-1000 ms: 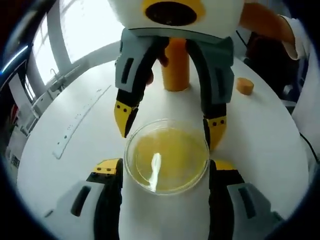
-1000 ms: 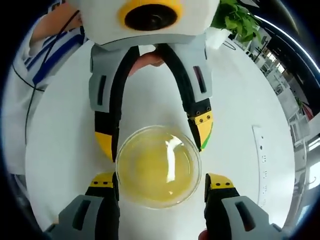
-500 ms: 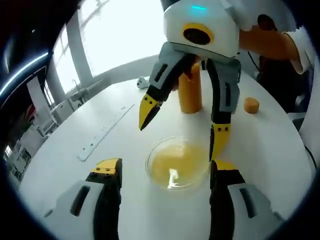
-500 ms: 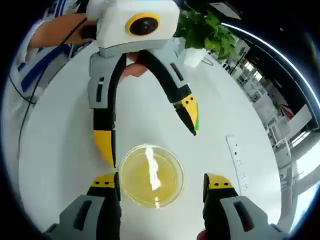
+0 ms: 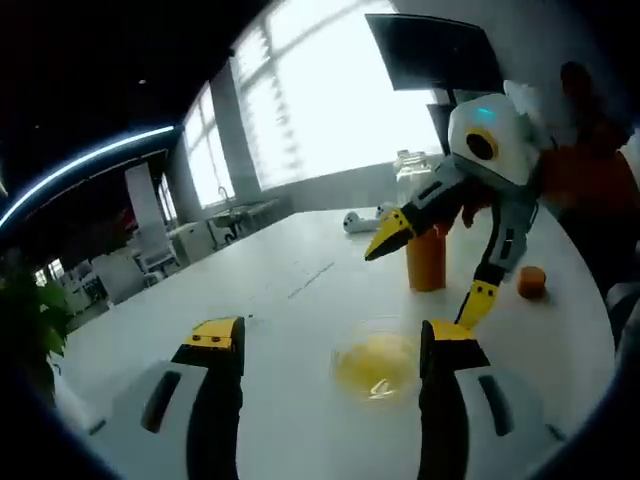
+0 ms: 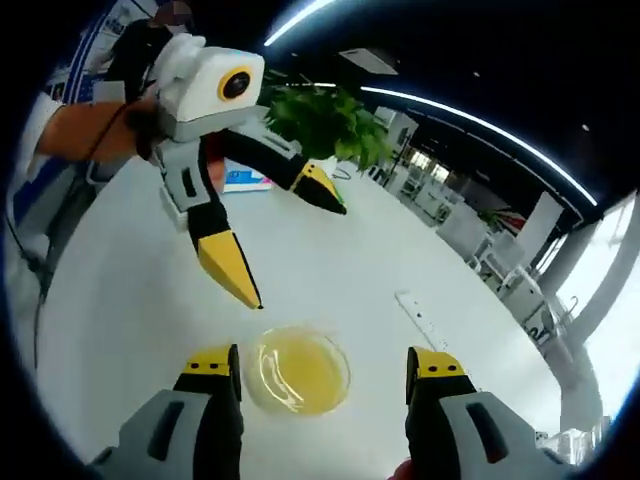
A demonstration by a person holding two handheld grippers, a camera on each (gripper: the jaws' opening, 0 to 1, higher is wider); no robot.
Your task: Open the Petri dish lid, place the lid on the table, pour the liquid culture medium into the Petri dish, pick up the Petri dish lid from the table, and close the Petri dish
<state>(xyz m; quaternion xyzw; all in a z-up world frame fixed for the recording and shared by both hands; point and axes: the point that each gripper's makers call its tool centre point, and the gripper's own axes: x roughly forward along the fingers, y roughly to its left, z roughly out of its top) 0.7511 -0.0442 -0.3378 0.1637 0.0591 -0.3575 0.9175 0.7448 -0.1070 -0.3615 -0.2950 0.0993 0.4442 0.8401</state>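
A clear Petri dish (image 5: 377, 364) holding yellow culture medium rests on the white table (image 5: 290, 330); in the right gripper view the Petri dish (image 6: 298, 370) lies just beyond my jaws. My left gripper (image 5: 330, 345) is open and raised above the table, the dish near its right jaw. My right gripper (image 6: 322, 365) is open too, lifted over the dish. Each gripper appears in the other's view with jaws spread: the right gripper (image 5: 430, 268), the left gripper (image 6: 285, 240). An orange bottle (image 5: 426, 259) stands behind the dish, its orange cap (image 5: 531, 282) lying to the right.
A white power strip (image 6: 425, 319) lies on the table beyond the dish. A green potted plant (image 6: 320, 125) stands at the far edge in the right gripper view. A person's hands and sleeves hold both grippers. Windows and office furniture ring the table.
Both grippers have pulled up and away from the Petri dish, which now looks much smaller and stays on the table. Both remain open.
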